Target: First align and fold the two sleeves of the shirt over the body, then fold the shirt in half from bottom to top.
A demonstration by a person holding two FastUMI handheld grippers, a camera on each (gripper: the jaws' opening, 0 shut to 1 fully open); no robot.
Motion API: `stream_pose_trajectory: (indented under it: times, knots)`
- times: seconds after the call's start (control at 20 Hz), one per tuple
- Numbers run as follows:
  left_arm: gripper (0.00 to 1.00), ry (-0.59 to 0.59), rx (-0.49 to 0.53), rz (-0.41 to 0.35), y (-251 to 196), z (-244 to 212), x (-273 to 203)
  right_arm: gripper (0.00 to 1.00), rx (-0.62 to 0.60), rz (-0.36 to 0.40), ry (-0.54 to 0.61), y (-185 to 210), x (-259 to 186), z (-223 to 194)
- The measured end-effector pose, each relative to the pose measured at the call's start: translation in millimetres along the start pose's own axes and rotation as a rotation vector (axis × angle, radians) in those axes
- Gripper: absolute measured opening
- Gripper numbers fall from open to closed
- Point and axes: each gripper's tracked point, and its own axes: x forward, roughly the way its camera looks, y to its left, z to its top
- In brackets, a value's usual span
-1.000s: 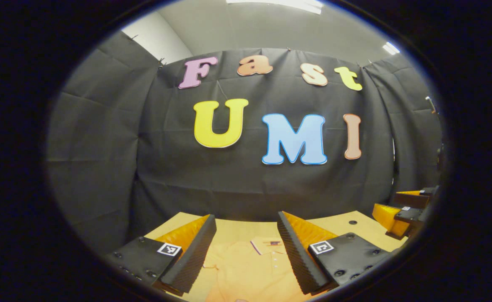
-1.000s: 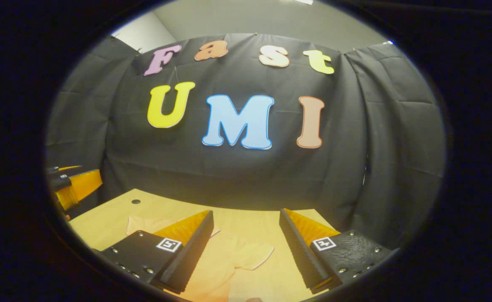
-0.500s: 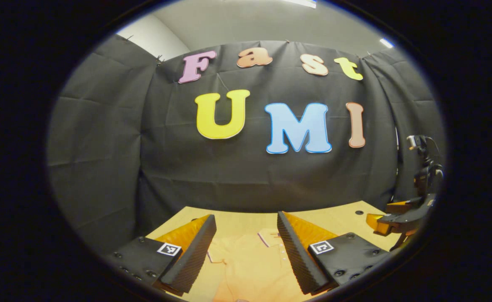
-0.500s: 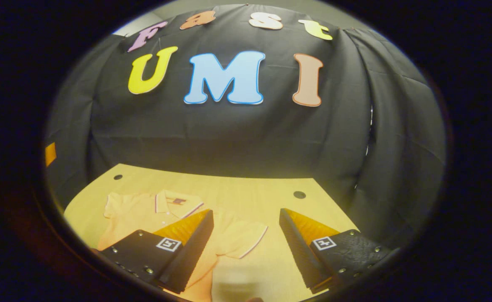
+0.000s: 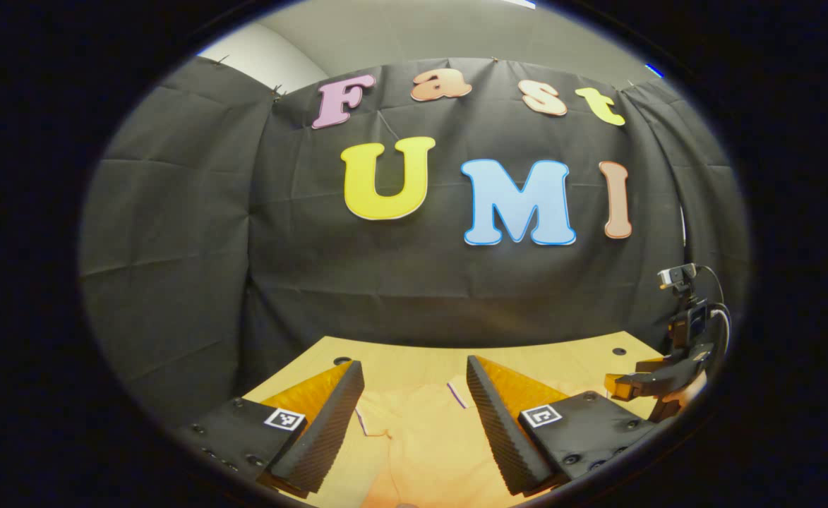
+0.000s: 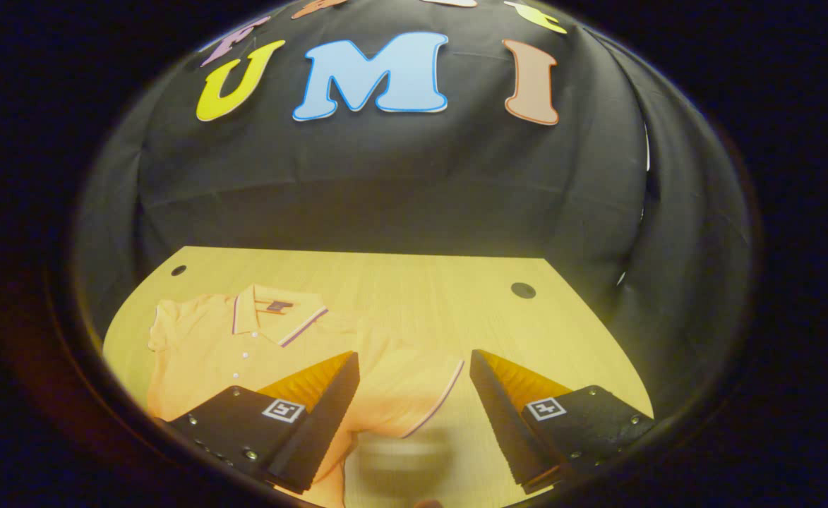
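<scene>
An orange polo shirt (image 6: pixel 244 346) lies flat on the wooden table (image 6: pixel 421 296), collar (image 6: pixel 276 317) toward the booth wall. Its short sleeve with a striped hem (image 6: pixel 414 391) spreads out between the fingers of my right gripper (image 6: pixel 414 355), which hovers open above it. In the left gripper view the shirt (image 5: pixel 421 437) shows below my left gripper (image 5: pixel 412 361), also open and holding nothing, with the collar edge (image 5: pixel 458 395) by its right finger. The right gripper (image 5: pixel 650 381) shows at the far right of that view, over the table's edge.
The table (image 5: pixel 548 360) ends at the black cloth wall. Round holes sit near its back corners (image 6: pixel 523 290) (image 6: pixel 178 270). A small camera with a cable (image 5: pixel 676 275) stands above the right gripper in the left gripper view.
The right gripper view has tipped downward, bringing the whole upper shirt and its sleeve into sight. The left gripper has shifted a little. Both stay open.
</scene>
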Motion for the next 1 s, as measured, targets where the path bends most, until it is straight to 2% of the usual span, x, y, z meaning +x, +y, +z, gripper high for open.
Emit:
stream_pose_trajectory:
  times: [0.55, 0.8, 0.95, 1.0]
  knots:
    - [0.95, 0.022, 0.001, 0.043, 13, -16, -6, 0.98, 0.06, -0.073, 0.225, -21, 80, -55]
    - [0.95, 0.039, -0.018, 0.055, 15, -24, -12, 0.98, 0.056, -0.076, 0.272, -24, 90, -69]
    - [0.95, 0.041, -0.015, 0.059, 16, -26, -17, 0.98, 0.065, -0.06, 0.262, -20, 93, -69]
    - [0.95, 0.042, -0.014, 0.06, 16, -27, -18, 0.92, 0.097, -0.051, 0.27, -16, 94, -70]
